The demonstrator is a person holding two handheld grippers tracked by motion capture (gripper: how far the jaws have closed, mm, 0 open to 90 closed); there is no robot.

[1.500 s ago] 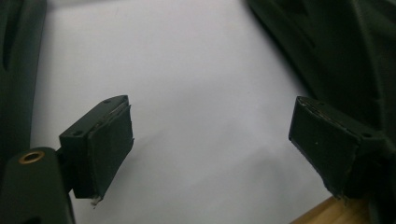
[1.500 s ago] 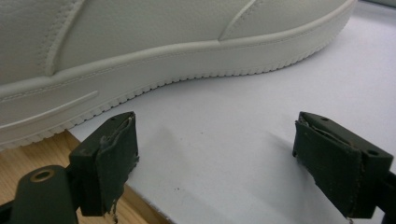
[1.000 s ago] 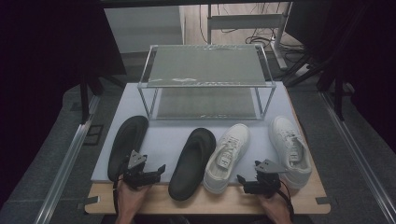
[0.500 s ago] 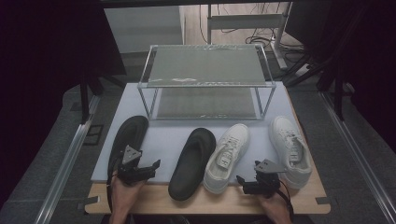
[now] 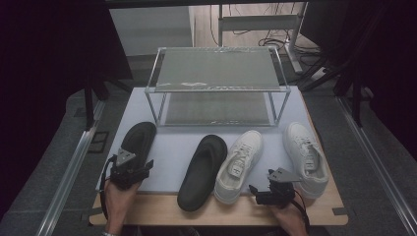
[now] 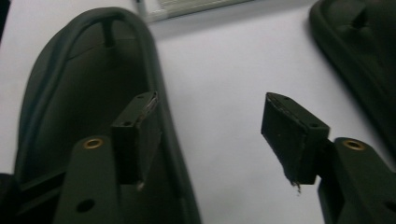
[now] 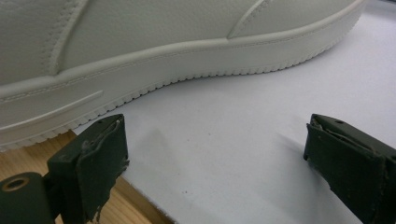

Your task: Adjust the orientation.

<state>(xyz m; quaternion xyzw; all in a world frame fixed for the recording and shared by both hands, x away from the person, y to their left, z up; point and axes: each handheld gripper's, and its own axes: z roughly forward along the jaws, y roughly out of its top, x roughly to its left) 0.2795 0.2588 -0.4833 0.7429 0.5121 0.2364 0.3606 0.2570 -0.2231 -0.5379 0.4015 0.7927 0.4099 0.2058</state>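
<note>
While the left gripper (image 5: 135, 169) straddles the side edge of the left black slipper (image 5: 136, 145), its fingers (image 6: 135, 135) have just been closing, but the gap is wide and the pads press nothing: this looks like the grasp step. Next, it should pinch the edge before lifting. The slipper lies on the white surface (image 5: 172, 147), left of 3 other shoes. The right gripper (image 5: 263, 194) hangs released just beside a white sneaker (image 7: 163, 42). The high view adds the rack (image 5: 216, 78); the left gripper view shows the finger inside the slipper.

Each claw is black with a grey three-cornered plate on top: the left claw (image 5: 129, 169), the right claw (image 5: 275, 189). Brass-ringed screw holes sit behind the worn, frayed pads (image 6: 292, 135). A black cable trails from each.
</note>
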